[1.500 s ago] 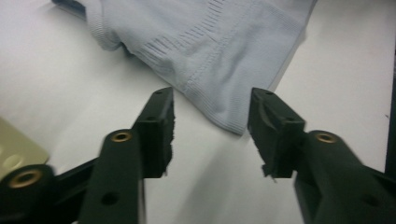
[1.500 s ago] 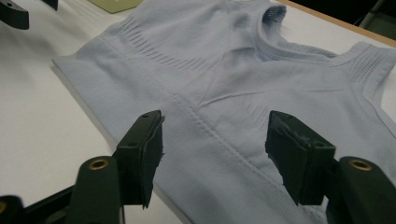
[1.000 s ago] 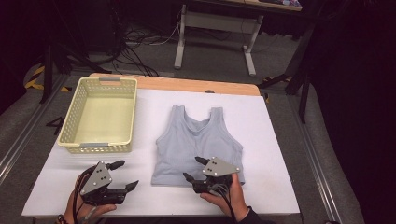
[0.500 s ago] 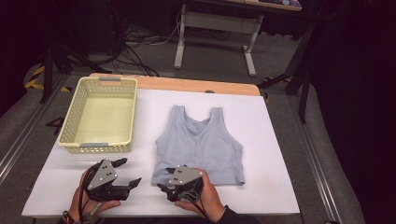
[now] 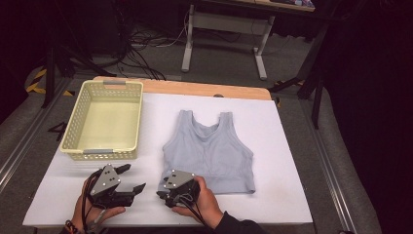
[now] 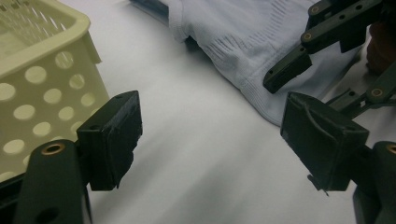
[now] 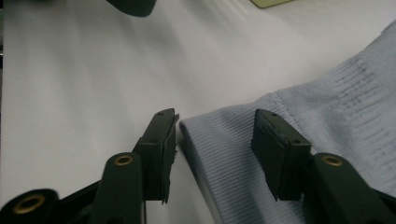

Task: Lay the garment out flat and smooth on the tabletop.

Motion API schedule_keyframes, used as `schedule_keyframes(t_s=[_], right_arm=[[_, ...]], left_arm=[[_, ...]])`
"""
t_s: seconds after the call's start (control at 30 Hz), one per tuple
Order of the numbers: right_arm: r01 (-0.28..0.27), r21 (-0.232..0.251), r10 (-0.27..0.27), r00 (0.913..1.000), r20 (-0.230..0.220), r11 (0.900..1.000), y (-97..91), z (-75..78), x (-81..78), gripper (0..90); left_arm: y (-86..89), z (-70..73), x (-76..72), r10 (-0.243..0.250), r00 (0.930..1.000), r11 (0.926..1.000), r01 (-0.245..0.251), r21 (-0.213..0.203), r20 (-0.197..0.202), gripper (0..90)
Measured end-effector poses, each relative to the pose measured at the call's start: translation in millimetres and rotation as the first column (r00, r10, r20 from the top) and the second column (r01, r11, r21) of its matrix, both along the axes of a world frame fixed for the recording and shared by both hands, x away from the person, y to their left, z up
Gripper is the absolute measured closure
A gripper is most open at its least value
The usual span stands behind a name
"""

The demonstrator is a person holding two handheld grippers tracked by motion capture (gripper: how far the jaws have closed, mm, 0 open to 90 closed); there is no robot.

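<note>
The light blue crop top (image 5: 208,155) is lying flat in the middle of the white table (image 5: 292,195), right of the cream basket (image 5: 104,119). The right tool (image 5: 163,195) is closing its jaws around the top's lower left hem corner (image 7: 196,128), pads not yet pressing. The left tool (image 5: 134,179), at lower left, is hanging released and empty. Next, I judge, the right tool needs to finish clamping the corner before any lifting.
</note>
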State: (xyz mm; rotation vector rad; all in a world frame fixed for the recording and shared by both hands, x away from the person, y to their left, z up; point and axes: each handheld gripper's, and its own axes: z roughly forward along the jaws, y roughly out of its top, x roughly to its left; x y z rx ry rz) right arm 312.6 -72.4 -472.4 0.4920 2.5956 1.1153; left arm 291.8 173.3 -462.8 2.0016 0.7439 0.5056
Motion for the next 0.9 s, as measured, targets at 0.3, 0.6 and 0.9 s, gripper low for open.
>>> schedule_keyframes(t_s=[0.3, 0.6, 0.9], right_arm=[[0.010, -0.005, -0.010, 0.9993, 0.037, 0.9999, -3.6, 0.2, 3.2, 83.3], [-0.001, -0.007, 0.002, 0.9972, 0.075, 1.0000, -5.4, -1.1, -2.8, 84.8], [-0.006, 0.027, 0.004, 0.9973, 0.074, 0.9996, -8.4, -1.1, -1.7, 84.9]], left_arm=[[-2.4, -4.9, 4.0, -0.023, 0.9996, 0.9994, 0.023, 0.027, -0.015, 22.4], [-12.2, -4.0, 5.8, -0.022, 0.9997, 0.9976, 0.022, 0.065, 0.002, 23.0], [-11.4, -5.0, 7.5, -0.030, 0.9995, 0.9978, 0.030, 0.059, -0.011, 23.0]])
